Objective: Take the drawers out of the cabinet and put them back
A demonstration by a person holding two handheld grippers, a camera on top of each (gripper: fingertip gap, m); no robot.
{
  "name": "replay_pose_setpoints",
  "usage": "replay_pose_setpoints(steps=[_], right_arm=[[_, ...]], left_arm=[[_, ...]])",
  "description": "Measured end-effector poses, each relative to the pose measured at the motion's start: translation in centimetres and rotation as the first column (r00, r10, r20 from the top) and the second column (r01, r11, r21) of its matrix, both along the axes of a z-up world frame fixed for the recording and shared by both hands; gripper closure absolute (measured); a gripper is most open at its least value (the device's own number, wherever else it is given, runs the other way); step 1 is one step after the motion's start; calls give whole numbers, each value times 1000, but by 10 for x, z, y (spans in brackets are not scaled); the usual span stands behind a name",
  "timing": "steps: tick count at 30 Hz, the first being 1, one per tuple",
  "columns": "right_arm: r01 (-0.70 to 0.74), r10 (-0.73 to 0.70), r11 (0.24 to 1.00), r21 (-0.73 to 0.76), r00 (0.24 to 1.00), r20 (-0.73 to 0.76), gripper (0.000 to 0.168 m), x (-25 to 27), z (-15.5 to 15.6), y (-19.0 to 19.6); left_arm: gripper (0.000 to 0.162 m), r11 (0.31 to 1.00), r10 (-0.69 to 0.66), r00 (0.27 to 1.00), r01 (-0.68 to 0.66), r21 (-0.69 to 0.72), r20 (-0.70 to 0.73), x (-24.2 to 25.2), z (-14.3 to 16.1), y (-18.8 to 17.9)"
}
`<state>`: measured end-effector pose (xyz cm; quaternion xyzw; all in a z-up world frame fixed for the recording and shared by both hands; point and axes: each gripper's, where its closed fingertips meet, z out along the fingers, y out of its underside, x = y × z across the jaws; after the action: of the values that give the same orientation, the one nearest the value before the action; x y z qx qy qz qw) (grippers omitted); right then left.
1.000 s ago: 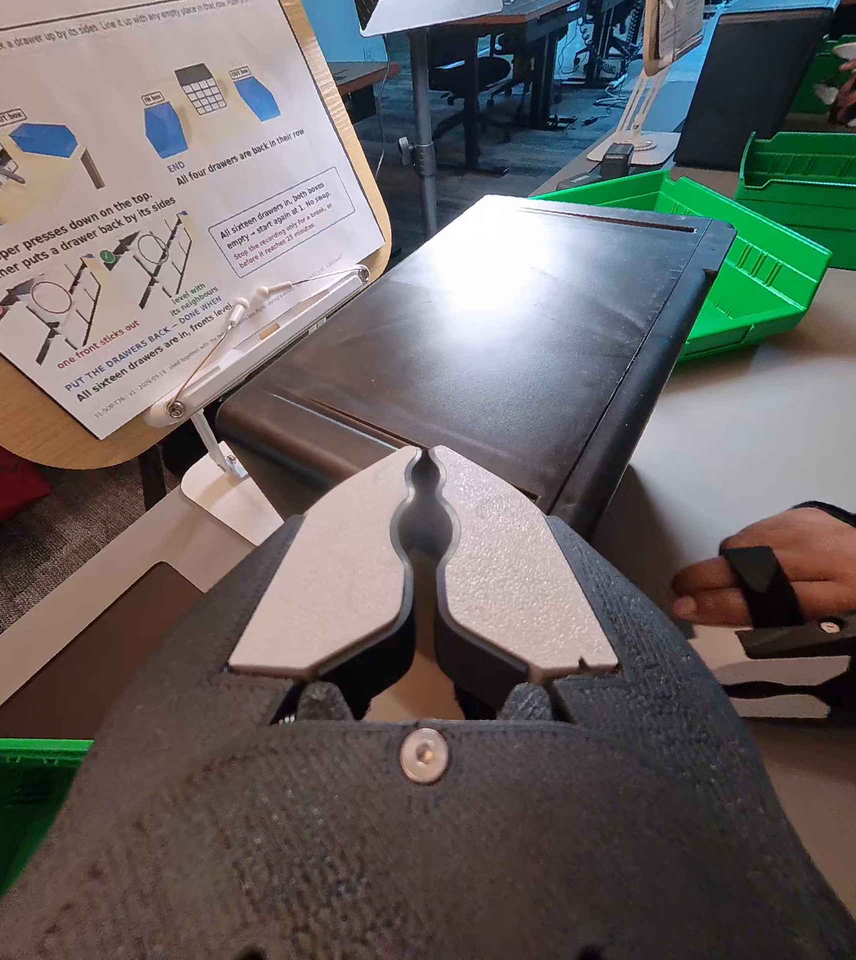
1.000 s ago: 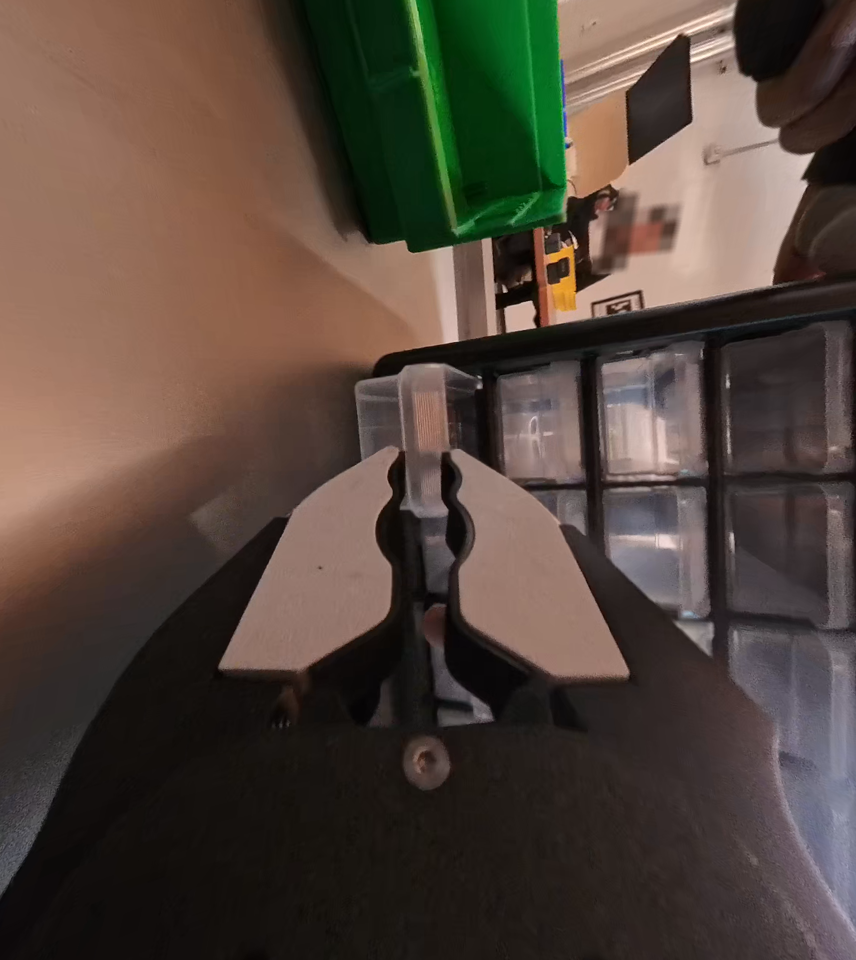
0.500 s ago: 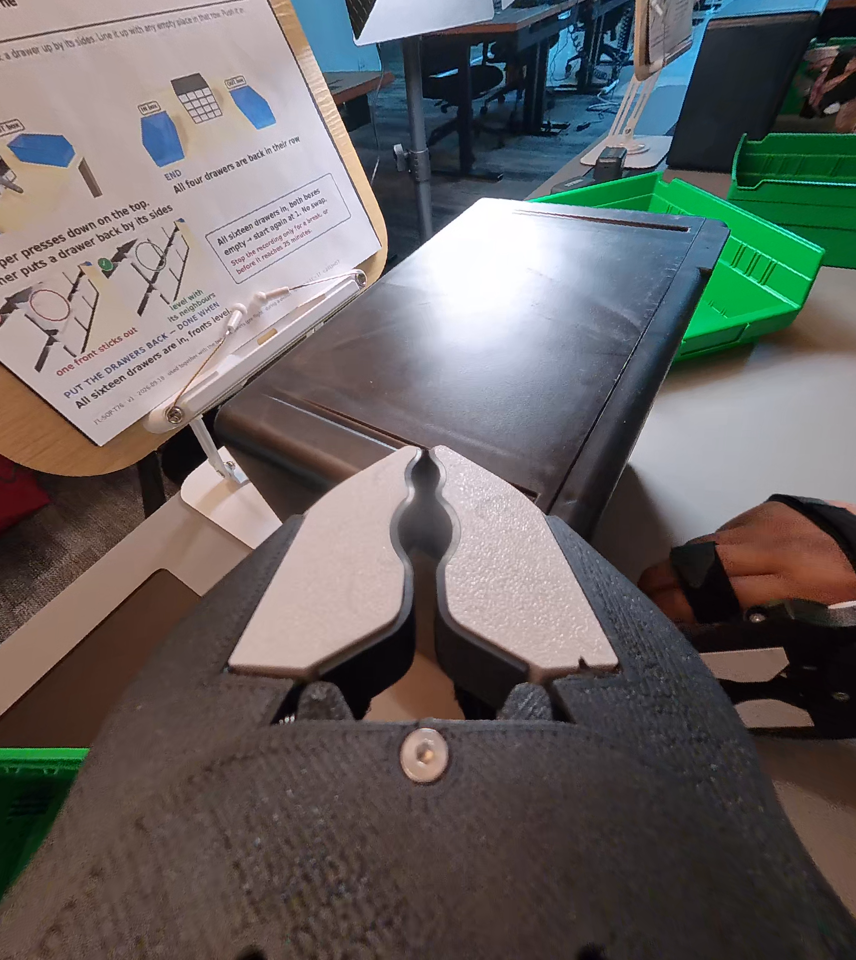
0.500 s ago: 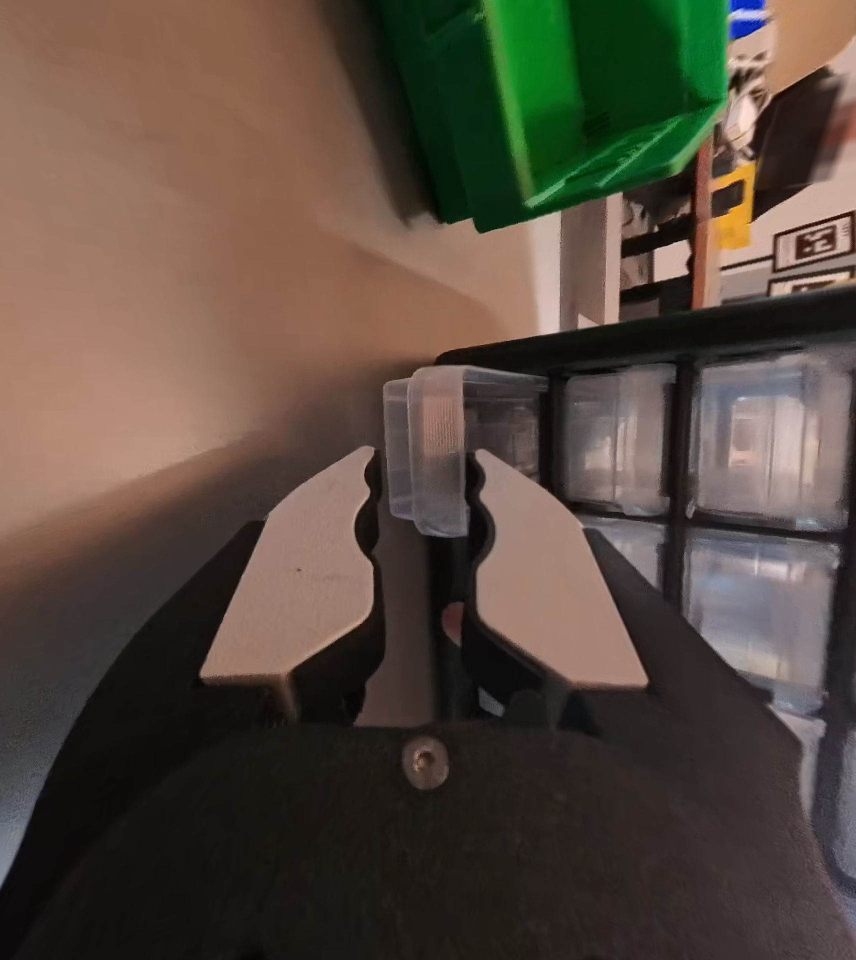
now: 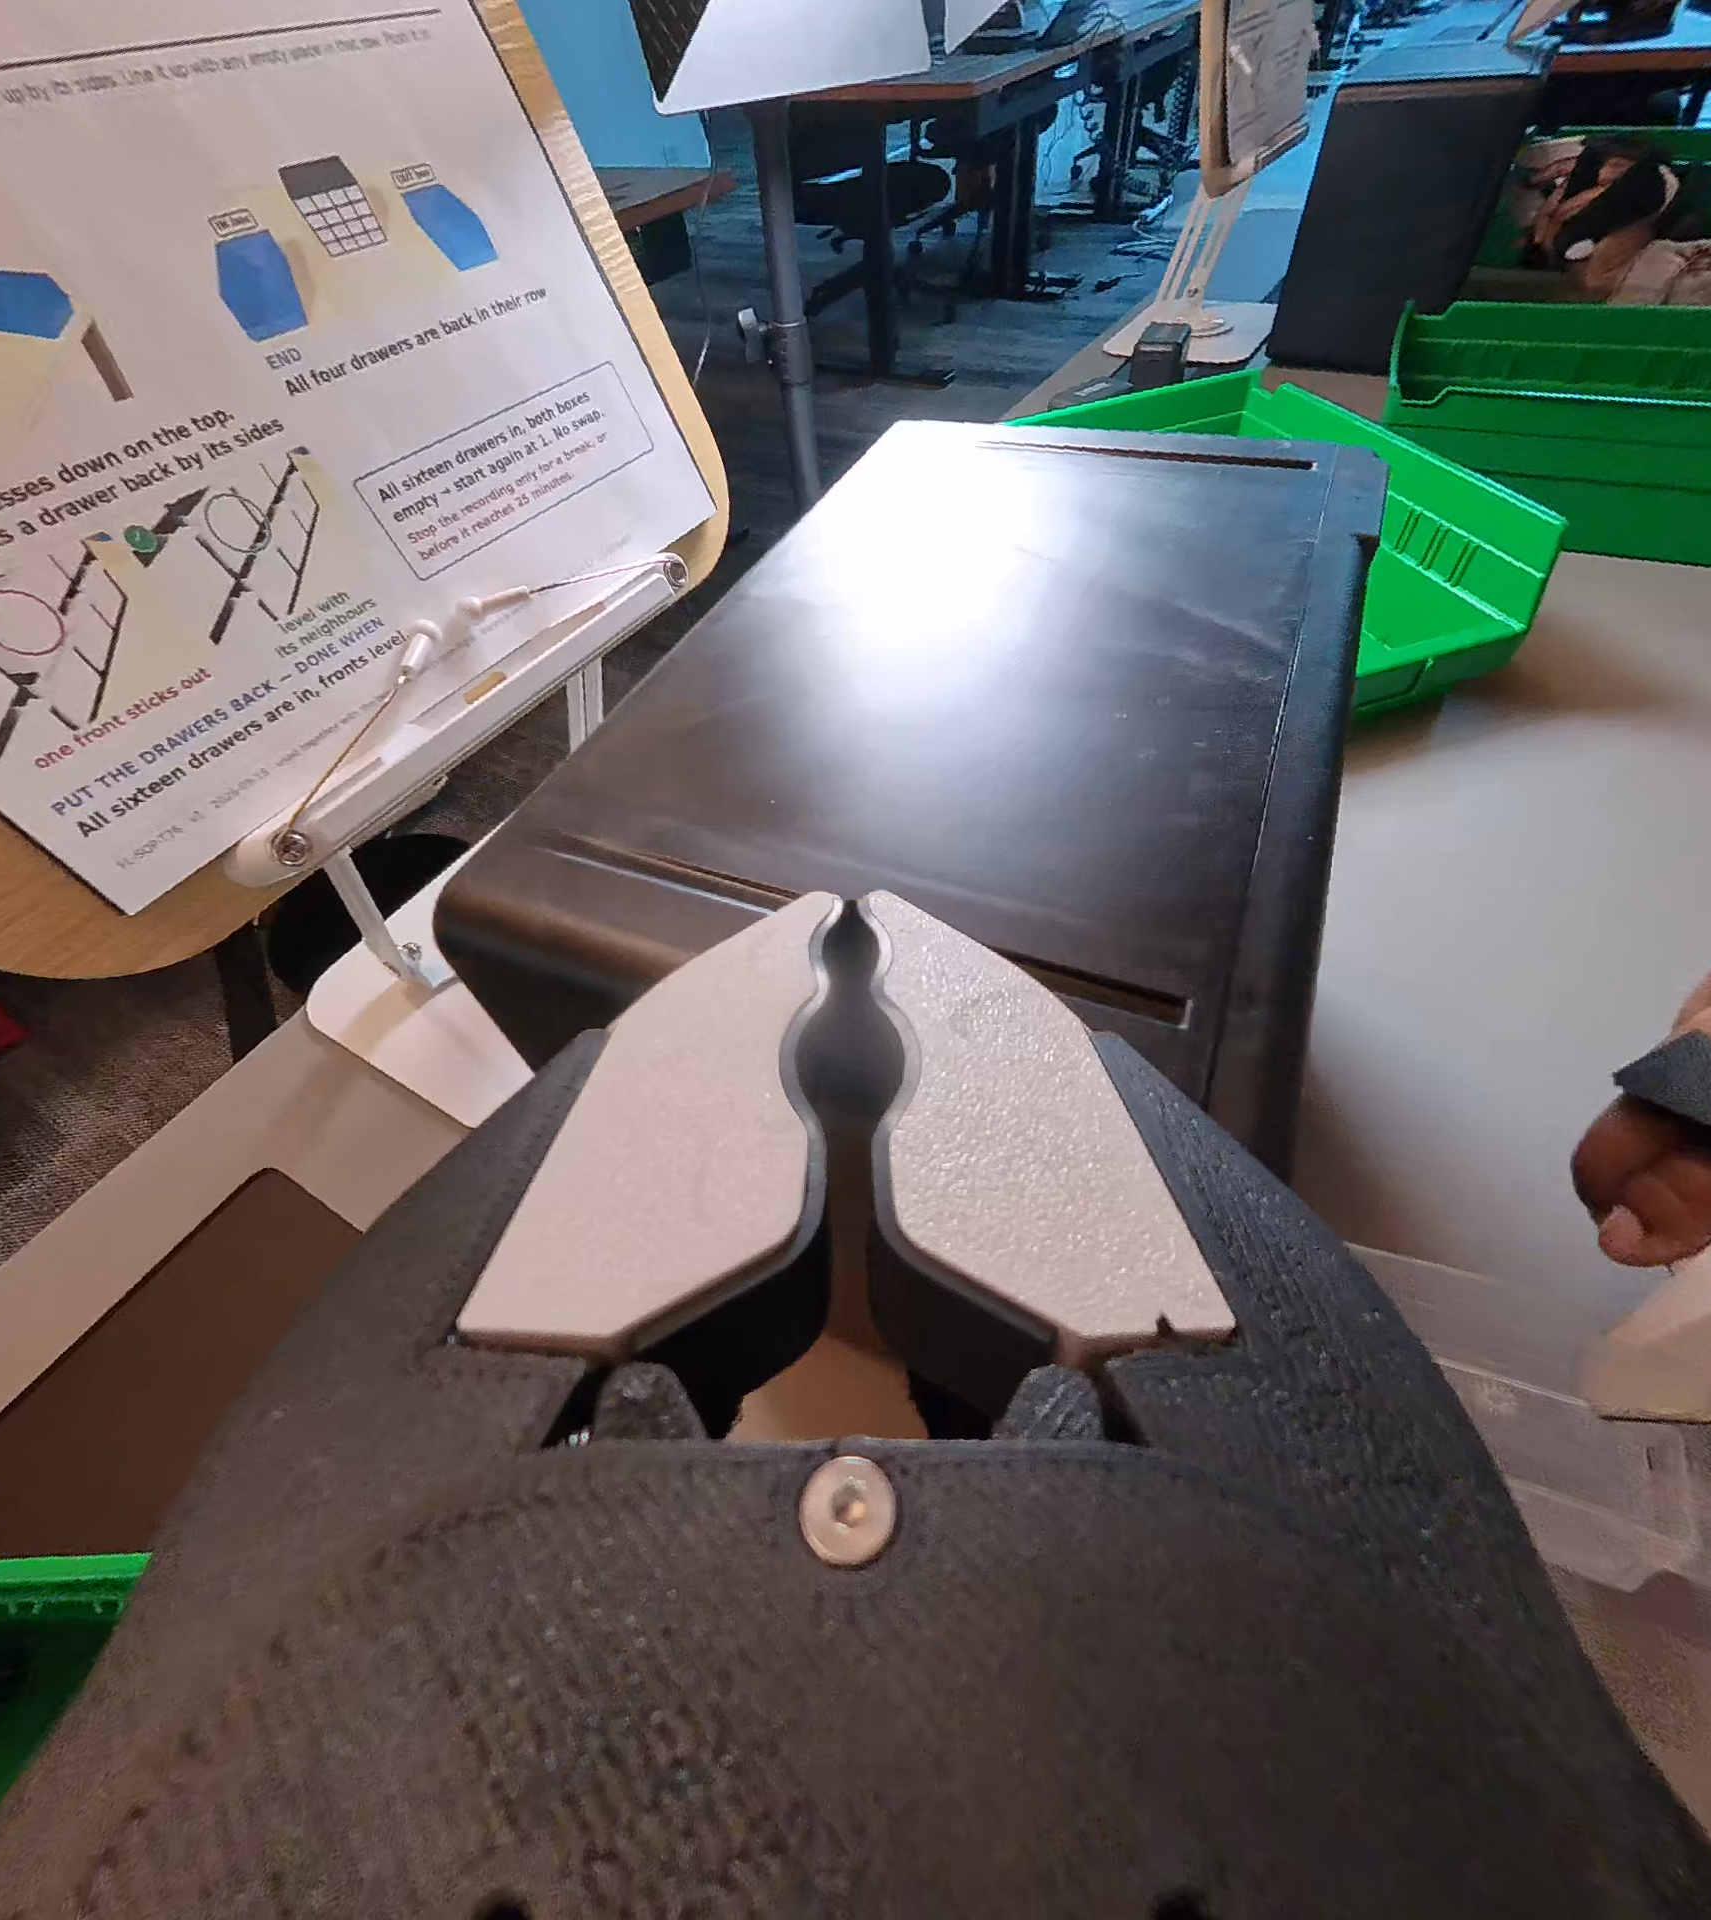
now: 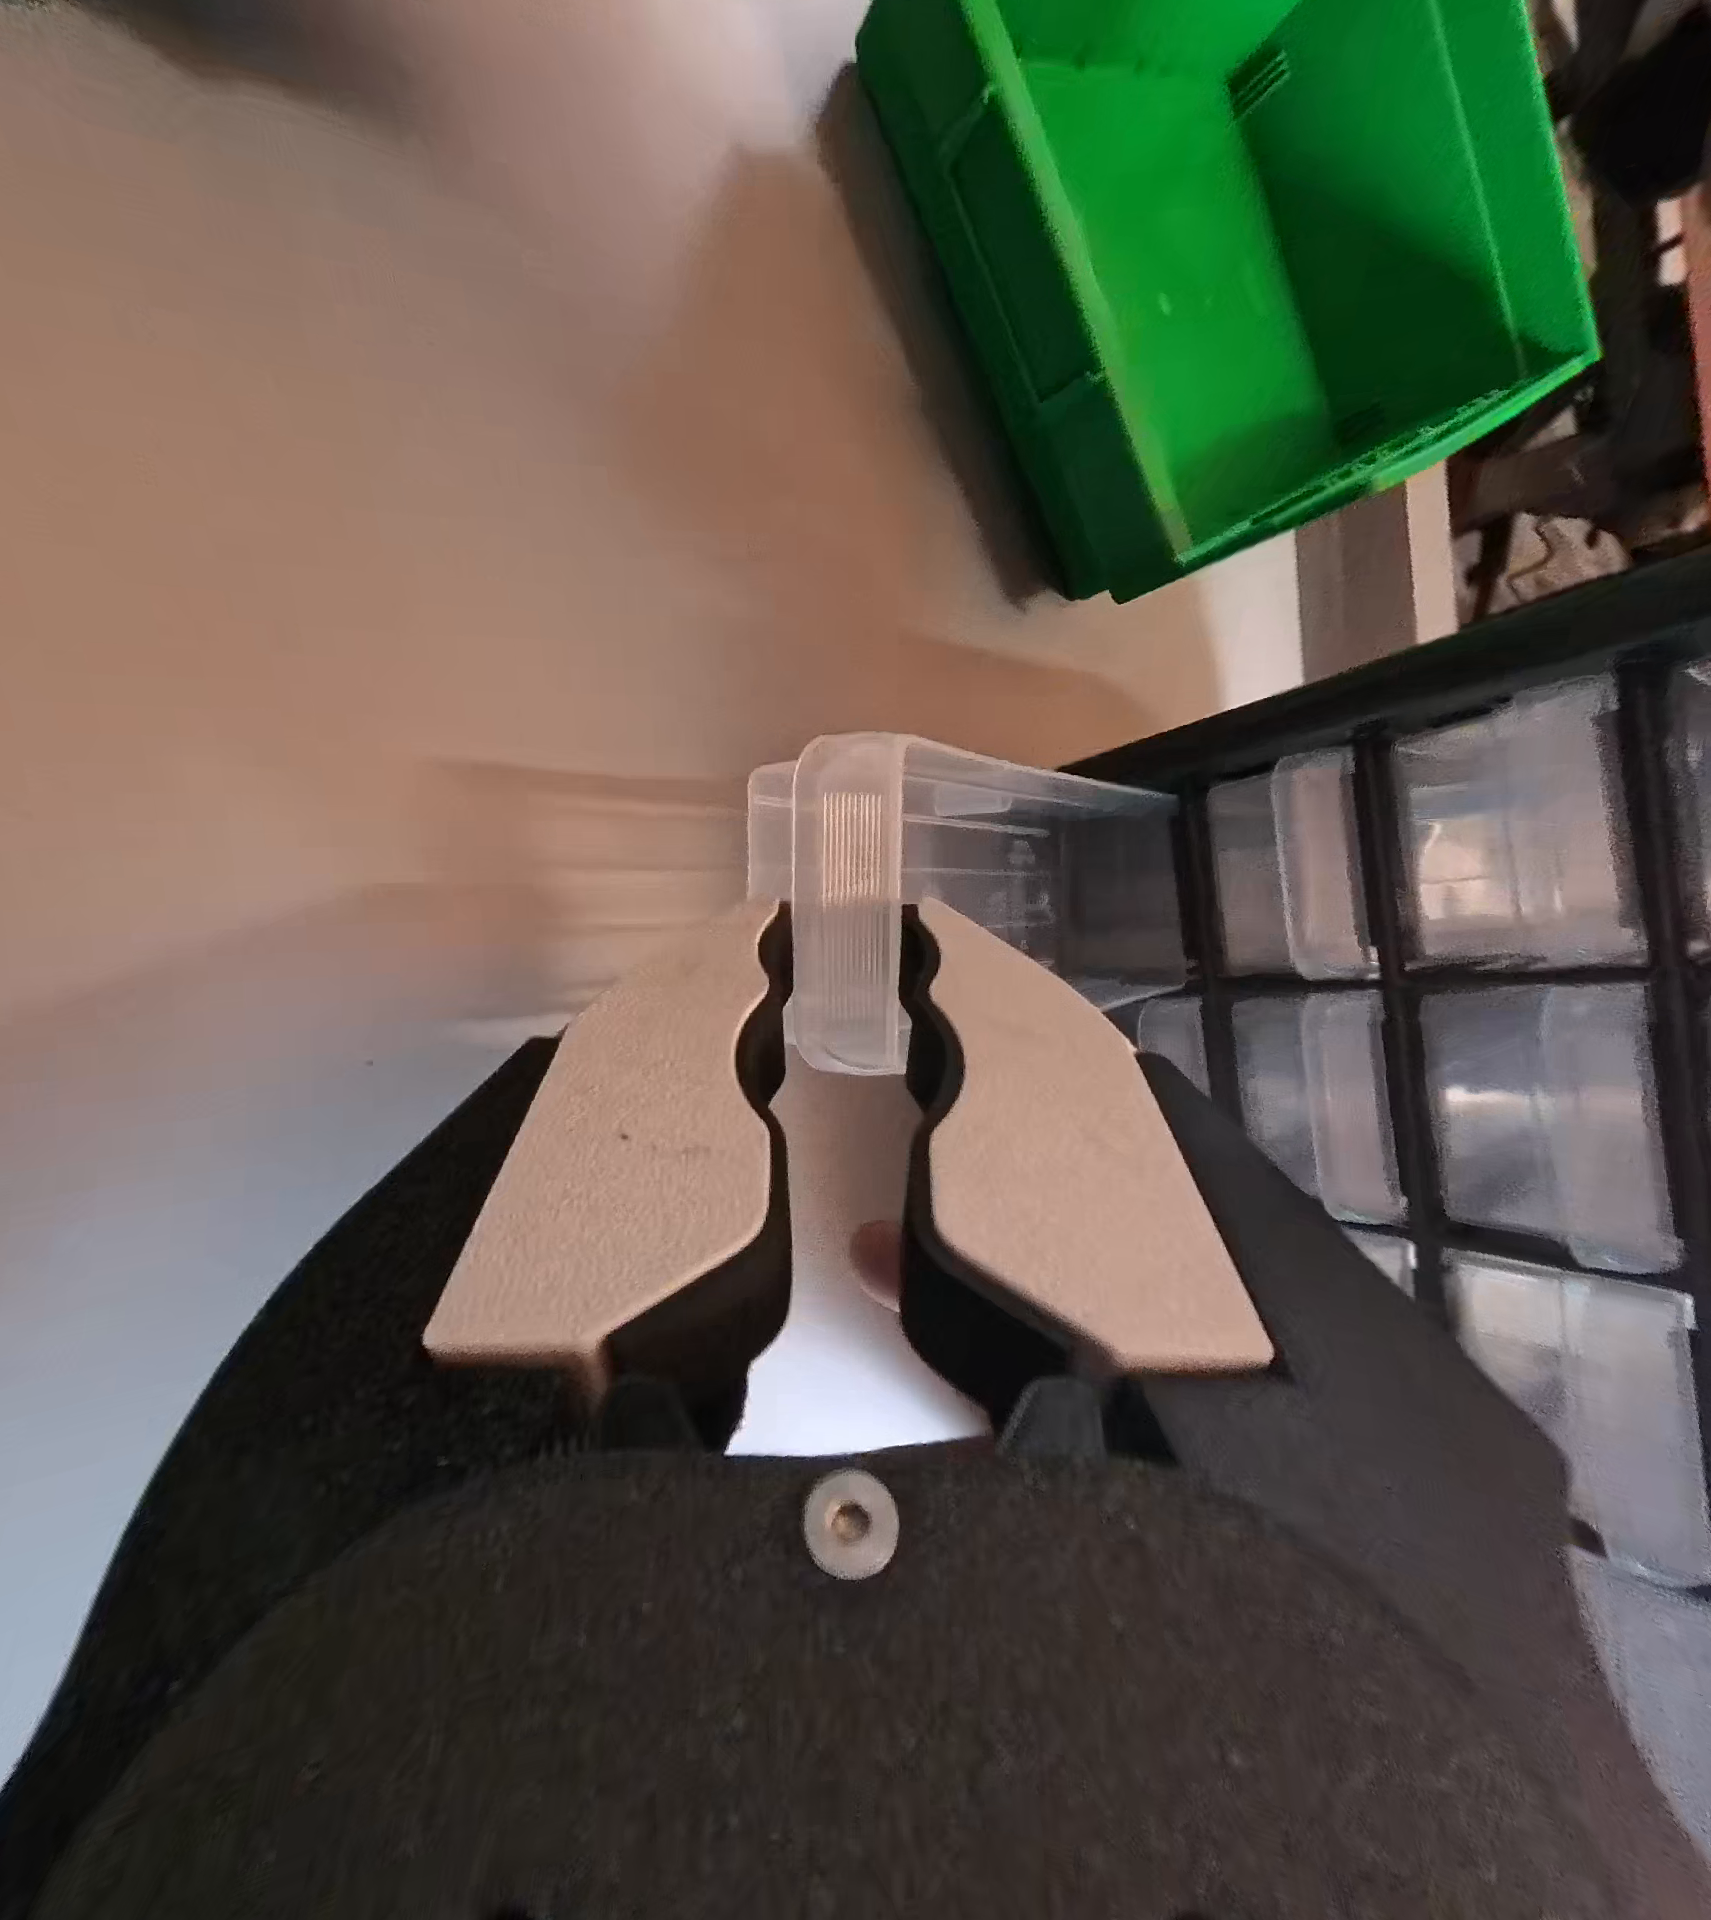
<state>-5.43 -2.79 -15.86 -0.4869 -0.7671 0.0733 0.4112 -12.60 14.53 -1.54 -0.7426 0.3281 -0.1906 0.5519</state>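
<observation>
Right wrist view shows the right gripper (image 6: 846, 997) pinching the clear drawer (image 6: 944, 831) handle; the drawer now sticks much farther out of the cabinet (image 6: 1516, 665) than before. Extraction seems nearly done. The left gripper (image 5: 849, 914), closed and empty, rests over the cabinet top.

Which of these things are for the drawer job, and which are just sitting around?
For the job:
- black cabinet, left gripper shut and resting on top
- clear drawer, partly pulled out
- right gripper, closed on the drawer's handle
- other clear drawers, in their slots
- open green bin, maybe for drawers

Just around:
- instruction sheet on its stand
- stacked green bins
- office desks behind
</observation>
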Motion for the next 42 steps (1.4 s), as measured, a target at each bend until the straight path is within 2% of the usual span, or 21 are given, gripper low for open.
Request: replay_pose_setpoints(steps=[5,11,15,19,23,27,30,33,35,38,42], right_arm=[[-46,45,994,-103,999,-14,149,8,16,1],[-110,138,958,-265,987,87,149,7,40,11],[-175,228,874,-453,971,66,149,5,61,-1],[-213,250,865,-454,968,23,149,14,77,-14],[-142,144,863,-485,989,-35,149,55,99,-14],[27,-71,849,-528,995,-64,149,115,130,2],[173,-235,848,-502,970,-62,149,162,155,23],[412,-463,811,-415,886,-27,149,210,171,67],[579,-618,741,-341,786,-8,150,240,173,107],[786,-819,551,-282,573,-4,150,276,164,177],[944,-953,282,-172,296,60,150,326,123,269]], left_arm=[[162,1000,-18,1000,18,-12,13,2,0,-3],[162,1000,-13,1000,13,-7,10,2,0,-3],[162,1000,-20,1000,21,-8,15,2,0,-3],[162,1000,-23,1000,23,-7,18,2,0,-3],[162,1000,-22,1000,23,-6,15,2,0,-3],[162,1000,-29,999,29,-7,24,2,0,-3],[162,999,-31,999,31,-9,31,2,0,-3],[161,1000,-24,999,24,-6,28,2,0,-3],[162,1000,-20,999,20,-3,24,2,0,-3],[162,1000,-16,1000,16,-2,24,2,0,-3],[162,1000,-5,1000,5,6,13,2,0,-3]])
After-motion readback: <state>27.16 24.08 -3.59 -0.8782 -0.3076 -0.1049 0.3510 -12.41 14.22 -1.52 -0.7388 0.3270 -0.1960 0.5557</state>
